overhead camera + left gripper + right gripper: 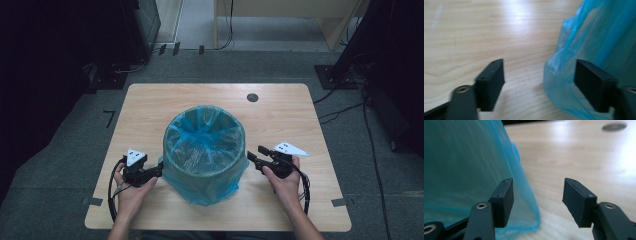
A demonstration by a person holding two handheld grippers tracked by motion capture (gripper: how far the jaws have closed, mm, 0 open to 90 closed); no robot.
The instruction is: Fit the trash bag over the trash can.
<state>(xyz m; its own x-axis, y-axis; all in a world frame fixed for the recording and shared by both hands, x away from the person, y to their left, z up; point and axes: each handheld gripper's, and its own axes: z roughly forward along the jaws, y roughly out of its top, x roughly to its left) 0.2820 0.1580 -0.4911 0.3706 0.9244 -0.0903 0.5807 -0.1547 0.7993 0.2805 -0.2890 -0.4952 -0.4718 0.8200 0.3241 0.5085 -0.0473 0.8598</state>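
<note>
Blue bag (204, 150) lining bin (202, 186), mid-table (150, 105), hem draped down outside to tabletop. Left gripper (159, 169) at bin's 9 o'clock, jaws spread, bag film (564, 82) loose between, nothing pinched. Right gripper (254, 156) at 3 o'clock, jaws apart, empty, beside bag wall (461, 170). Flanking both sides, probably for working the bag. Cable hole (252, 97) at 1 o'clock, well apart. Nothing blocking.
</note>
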